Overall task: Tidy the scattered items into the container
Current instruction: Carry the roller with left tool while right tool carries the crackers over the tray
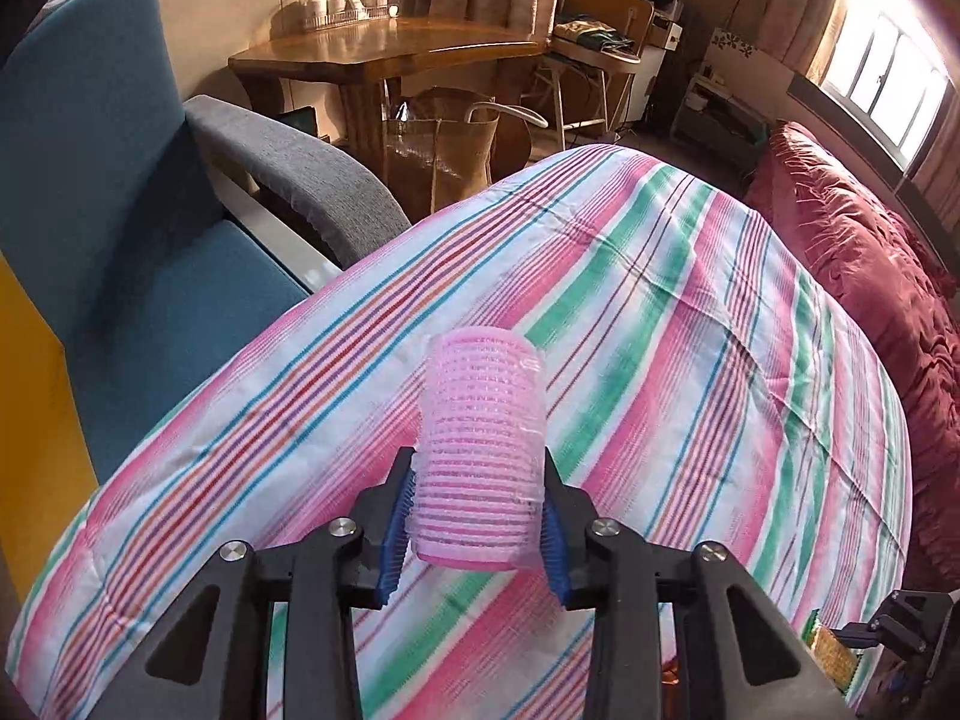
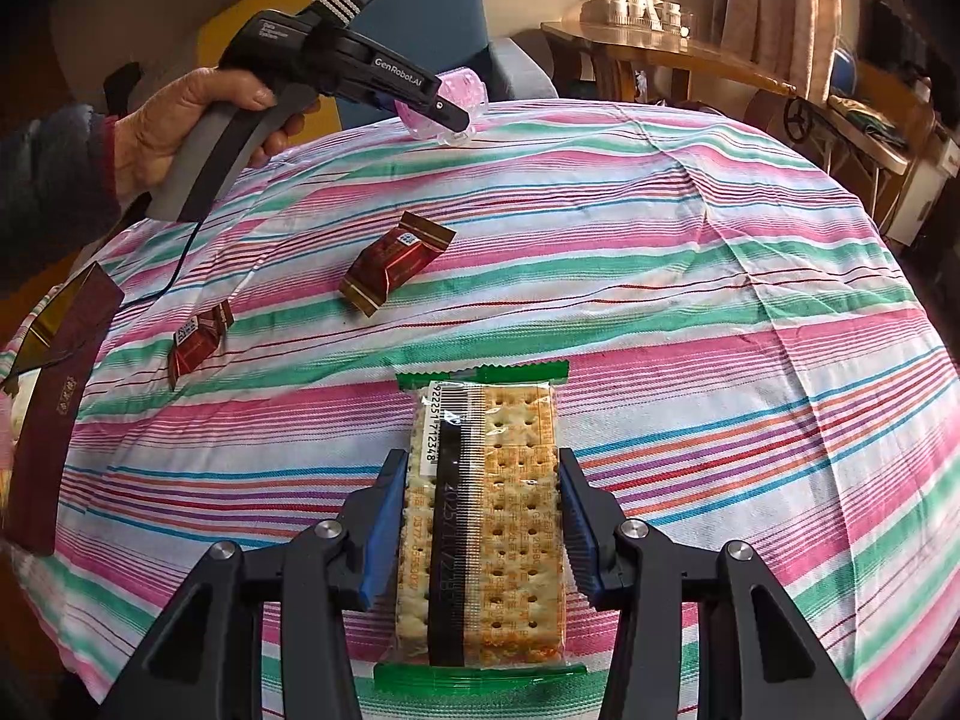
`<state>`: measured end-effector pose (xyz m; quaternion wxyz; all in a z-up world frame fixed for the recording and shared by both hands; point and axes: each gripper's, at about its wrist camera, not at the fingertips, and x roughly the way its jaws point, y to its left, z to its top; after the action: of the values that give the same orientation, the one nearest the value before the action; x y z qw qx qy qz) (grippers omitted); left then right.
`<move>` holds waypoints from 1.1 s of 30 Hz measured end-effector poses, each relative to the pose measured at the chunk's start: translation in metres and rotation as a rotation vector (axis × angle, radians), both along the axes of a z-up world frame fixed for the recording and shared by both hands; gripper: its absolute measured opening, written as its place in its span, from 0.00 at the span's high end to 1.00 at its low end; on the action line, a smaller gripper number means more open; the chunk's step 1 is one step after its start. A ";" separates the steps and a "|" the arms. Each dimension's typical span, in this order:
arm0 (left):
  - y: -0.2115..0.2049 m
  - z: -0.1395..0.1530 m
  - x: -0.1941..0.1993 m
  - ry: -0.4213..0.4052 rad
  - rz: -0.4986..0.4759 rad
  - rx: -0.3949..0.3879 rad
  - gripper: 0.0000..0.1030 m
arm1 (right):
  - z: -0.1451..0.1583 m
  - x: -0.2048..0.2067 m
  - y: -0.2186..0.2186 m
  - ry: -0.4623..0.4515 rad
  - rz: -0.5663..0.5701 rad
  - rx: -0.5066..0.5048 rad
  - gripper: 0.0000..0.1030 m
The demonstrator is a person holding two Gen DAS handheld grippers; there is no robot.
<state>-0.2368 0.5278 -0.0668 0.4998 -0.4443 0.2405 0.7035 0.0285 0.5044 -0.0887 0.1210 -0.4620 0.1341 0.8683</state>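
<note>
A pink hair roller stands between the blue pads of my left gripper, which is shut on its lower half just above the striped cloth. The right wrist view shows that same left gripper, in a person's hand, with the roller at the cloth's far edge. My right gripper is shut on a clear packet of crackers with green ends. Two dark red wrapped sweets lie loose on the cloth. A dark red box with gold lining sits at the left edge.
A blue armchair with a grey armrest stands beyond the cloth on the left. A red quilt borders the right side. Behind are a wooden table and a woven bag. A thin black cable trails from the left gripper.
</note>
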 end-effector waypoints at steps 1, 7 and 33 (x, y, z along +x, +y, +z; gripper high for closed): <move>-0.006 0.004 0.006 -0.001 0.015 0.001 0.65 | 0.000 0.000 0.000 0.001 -0.002 -0.001 0.53; -0.065 0.045 0.056 0.011 0.115 0.059 0.65 | 0.001 0.000 -0.003 -0.004 -0.015 0.010 0.53; -0.324 0.012 0.230 0.100 0.480 0.113 0.65 | 0.006 0.018 -0.150 -0.040 0.137 0.093 0.54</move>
<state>-0.0066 0.2033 -0.0550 0.3300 -0.4247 0.1131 0.8354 0.0460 0.3540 -0.0830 0.0855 -0.4810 0.0593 0.8705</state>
